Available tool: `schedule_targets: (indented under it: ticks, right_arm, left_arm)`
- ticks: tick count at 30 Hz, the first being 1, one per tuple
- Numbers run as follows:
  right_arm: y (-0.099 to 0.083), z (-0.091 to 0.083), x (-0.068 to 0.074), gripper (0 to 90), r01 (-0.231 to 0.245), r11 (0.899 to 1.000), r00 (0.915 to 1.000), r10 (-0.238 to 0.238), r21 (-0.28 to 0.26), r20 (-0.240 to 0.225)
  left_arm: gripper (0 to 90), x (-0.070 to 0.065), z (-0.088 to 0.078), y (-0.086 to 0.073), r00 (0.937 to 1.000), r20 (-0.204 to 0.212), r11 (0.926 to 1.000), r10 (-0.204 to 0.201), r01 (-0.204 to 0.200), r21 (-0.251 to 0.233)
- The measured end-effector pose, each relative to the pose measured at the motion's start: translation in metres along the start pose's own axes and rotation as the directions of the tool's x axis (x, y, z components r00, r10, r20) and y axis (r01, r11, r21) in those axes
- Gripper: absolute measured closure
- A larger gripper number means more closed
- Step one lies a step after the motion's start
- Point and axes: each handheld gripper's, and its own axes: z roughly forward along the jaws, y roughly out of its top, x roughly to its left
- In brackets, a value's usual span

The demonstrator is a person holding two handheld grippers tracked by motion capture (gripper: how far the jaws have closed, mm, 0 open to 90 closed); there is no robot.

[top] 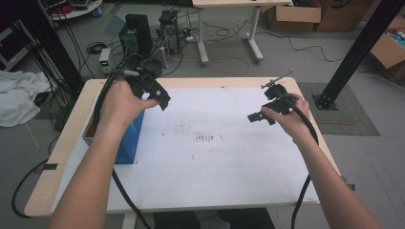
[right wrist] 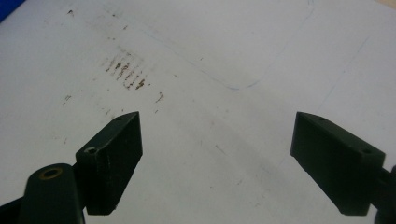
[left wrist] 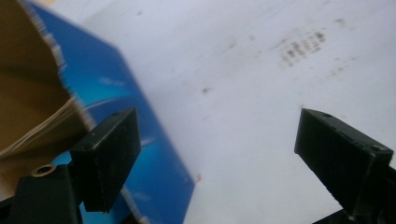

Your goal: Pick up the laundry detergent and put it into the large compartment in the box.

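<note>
The left gripper (left wrist: 217, 154) has its jaws spread wide with nothing between them, just beside the open blue cardboard box (left wrist: 140, 140) at the left edge of the white-covered table (top: 215, 157). Its printing is too blurred to read. The right gripper (right wrist: 215, 158) hangs wide and empty over stained sheet.

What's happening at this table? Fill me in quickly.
A person holds a two-jaw gripper in each hand over a table covered with white paper. The left gripper is beside an open blue box at the table's left edge, its jaws wide apart with nothing between them. The right gripper hangs over bare paper, jaws open and empty too. Faint brown smudges mark the middle of the paper.
</note>
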Motion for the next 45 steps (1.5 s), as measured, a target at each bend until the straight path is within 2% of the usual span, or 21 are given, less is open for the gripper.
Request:
schedule_targets:
  ticks: [1, 5, 6, 7, 9, 10, 11, 14, 15, 17, 19, 21, 22, 25, 26, 34, 45]
  right_arm:
    - [0.0, 0.0, 0.0, 16.3, -0.006, 1.0, 1.0, 0.006, 0.004, -0.001]
    - [0.002, 0.0, -0.001, 15.6, -0.002, 1.0, 1.0, 0.002, 0.007, -0.006]
    - [0.003, 0.0, -0.001, 15.6, 0.006, 1.0, 1.0, -0.006, 0.01, -0.004]
    - [0.003, 0.0, -0.001, 15.6, 0.01, 1.0, 0.9999, -0.009, 0.009, -0.004]
    - [0.004, 0.0, -0.001, 15.6, 0.011, 1.0, 0.9999, -0.011, 0.01, -0.005]
    - [0.004, 0.0, -0.001, 15.6, 0.005, 1.0, 1.0, -0.005, 0.012, -0.004]
    - [0.004, 0.0, -0.001, 15.6, 0.005, 1.0, 1.0, -0.005, 0.012, -0.004]
    - [0.004, -0.001, -0.002, 15.6, 0.004, 1.0, 1.0, -0.004, 0.012, 0.0]
    - [0.004, -0.002, -0.002, 15.6, 0.008, 1.0, 1.0, -0.008, 0.012, -0.001]
    - [0.004, -0.002, -0.002, 15.6, 0.006, 1.0, 1.0, -0.006, 0.013, 0.001]
    - [0.003, -0.003, -0.002, 15.6, 0.004, 1.0, 1.0, -0.004, 0.017, 0.002]
    - [0.003, -0.004, -0.002, 15.6, 0.008, 1.0, 1.0, -0.008, 0.014, 0.002]
    - [0.003, -0.004, -0.002, 15.6, 0.007, 1.0, 1.0, -0.007, 0.014, 0.002]
    - [0.003, -0.005, -0.003, 15.6, 0.006, 1.0, 1.0, -0.006, 0.016, 0.003]
    - [0.002, -0.005, -0.003, 15.6, 0.007, 1.0, 1.0, -0.007, 0.015, 0.003]
    - [0.001, -0.006, -0.004, 15.6, 0.001, 1.0, 1.0, -0.001, 0.02, 0.001]
    - [0.001, -0.005, -0.003, 15.6, 0.01, 1.0, 0.9999, -0.01, 0.019, -0.003]
  left_arm:
    - [15.2, 0.0, 0.0, 0.0, 1.0, 0.0, 1.0, 0.0, 0.0, 0.0]
    - [15.3, -0.016, 0.011, 0.004, 0.9971, 0.032, 0.9976, 0.069, -0.069, -0.01]
    - [15.2, -0.024, 0.016, 0.006, 0.9951, 0.039, 0.9958, 0.091, -0.09, -0.015]
    - [15.2, -0.024, 0.016, 0.006, 0.9951, 0.039, 0.9958, 0.091, -0.09, -0.015]
    - [15.1, -0.032, 0.021, 0.008, 0.9926, 0.048, 0.9936, 0.111, -0.111, -0.021]
    - [14.6, -0.039, 0.025, 0.01, 0.9896, 0.052, 0.9907, 0.134, -0.133, -0.03]
    - [14.6, -0.039, 0.025, 0.01, 0.9896, 0.052, 0.9907, 0.134, -0.133, -0.03]
    - [14.5, -0.049, 0.032, 0.012, 0.9838, 0.063, 0.9858, 0.168, -0.167, -0.021]
    - [14.4, -0.054, 0.037, 0.013, 0.9801, 0.069, 0.9825, 0.186, -0.186, -0.011]
    - [14.4, -0.057, 0.039, 0.014, 0.9792, 0.069, 0.9817, 0.191, -0.19, -0.008]
    - [14.5, -0.062, 0.042, 0.016, 0.9743, 0.08, 0.9775, 0.211, -0.211, -0.004]
    - [14.4, -0.067, 0.045, 0.017, 0.9697, 0.073, 0.9722, 0.233, -0.234, 0.002]
    - [14.3, -0.072, 0.047, 0.018, 0.9644, 0.069, 0.9666, 0.255, -0.256, 0.002]
    - [14.2, -0.076, 0.049, 0.02, 0.9622, 0.074, 0.9647, 0.262, -0.263, 0.006]
    - [14.2, -0.079, 0.051, 0.02, 0.9588, 0.082, 0.9618, 0.272, -0.274, 0.009]
    - [15.0, -0.084, 0.056, 0.021, 0.9547, 0.08, 0.9574, 0.287, -0.289, 0.012]
    - [15.0, -0.085, 0.057, 0.018, 0.9542, 0.08, 0.957, 0.288, -0.29, 0.009]
